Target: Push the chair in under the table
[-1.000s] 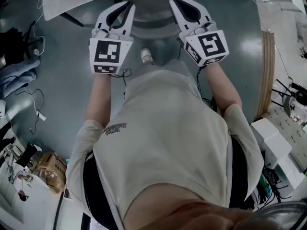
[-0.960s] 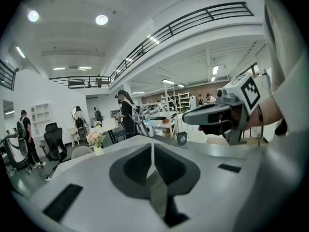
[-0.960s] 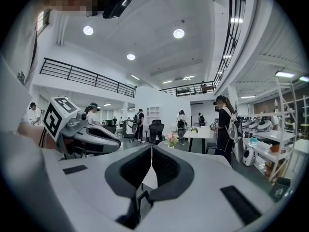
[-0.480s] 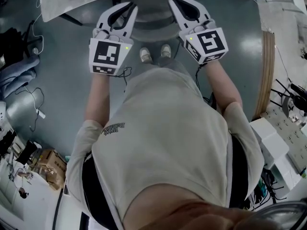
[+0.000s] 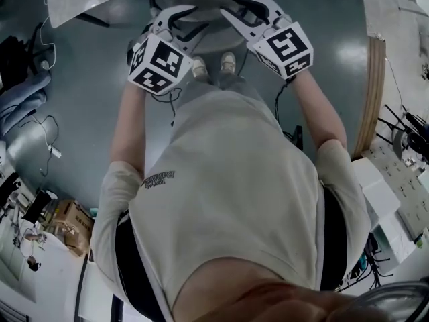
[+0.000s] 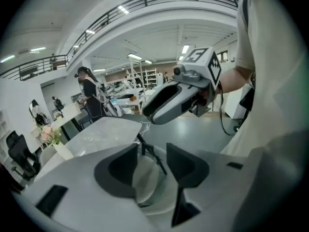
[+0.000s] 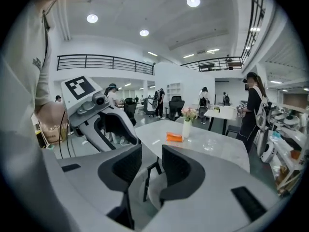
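Open hall is shown: mezzanine railing (image 7: 104, 58), glossy grey floor (image 5: 87, 113), and a pale marble-look bench (image 7: 212, 144) on which a flower vase (image 7: 186, 128) and an orange box (image 7: 174, 137) are set. The left claw (image 6: 152, 149) and right claw (image 7: 152, 151) are both seen partly open, jaws having just been opening, with nothing gripped and no pad pressed on anything. The chair (image 7: 155, 192), a pale seat on black legs, is located at the bench edge just ahead of and below both claws and is framed in each claw's gap; contact cannot be told.
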Demonstrator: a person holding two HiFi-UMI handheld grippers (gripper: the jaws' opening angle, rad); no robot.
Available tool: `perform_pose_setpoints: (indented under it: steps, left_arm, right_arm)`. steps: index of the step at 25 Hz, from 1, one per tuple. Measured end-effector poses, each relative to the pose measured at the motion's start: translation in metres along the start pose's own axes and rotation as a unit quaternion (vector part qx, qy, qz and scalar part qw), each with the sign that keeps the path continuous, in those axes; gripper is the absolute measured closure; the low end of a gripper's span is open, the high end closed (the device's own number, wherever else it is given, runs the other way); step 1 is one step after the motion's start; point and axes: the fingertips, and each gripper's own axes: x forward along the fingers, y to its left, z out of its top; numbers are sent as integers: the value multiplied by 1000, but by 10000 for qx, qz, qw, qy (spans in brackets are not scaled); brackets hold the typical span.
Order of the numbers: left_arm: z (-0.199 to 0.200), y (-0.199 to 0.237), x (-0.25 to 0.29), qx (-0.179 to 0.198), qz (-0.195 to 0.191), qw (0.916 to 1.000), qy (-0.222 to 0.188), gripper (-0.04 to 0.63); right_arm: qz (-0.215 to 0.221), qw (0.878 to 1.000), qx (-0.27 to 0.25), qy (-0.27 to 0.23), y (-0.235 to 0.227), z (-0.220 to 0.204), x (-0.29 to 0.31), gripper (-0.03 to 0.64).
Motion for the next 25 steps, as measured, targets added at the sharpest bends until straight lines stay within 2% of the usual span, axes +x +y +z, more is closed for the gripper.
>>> perform_pose_setpoints:
  steps: [3, 8, 11, 16, 20, 25]
  left_arm:
    - [-17, -9, 19, 333, -292, 9985, 311, 390]
    - [-50, -34, 50, 1067, -739, 9885, 782, 388]
    - [-79, -52, 67, 1175, -1125, 9816, 996, 383]
    - [-115, -77, 94, 1152, -1420, 9757, 1204, 373]
    - [-161, -92, 110, 1334, -1739, 9602, 1733, 360]
    - [-206, -105, 130, 1655, -2007, 9427, 2087, 359]
  right_arm:
    - [352, 9984, -112, 430, 12, -27, 9, 459]
    - [982, 9894, -234, 1049, 37, -67, 16, 442]
    - [1316, 9804, -335, 1425, 54, -98, 26, 420]
    - [1712, 9655, -508, 1897, 75, -150, 37, 397]
    - [2022, 9475, -747, 2363, 90, -197, 49, 374]
    - [2272, 9268, -934, 2841, 99, -248, 58, 371]
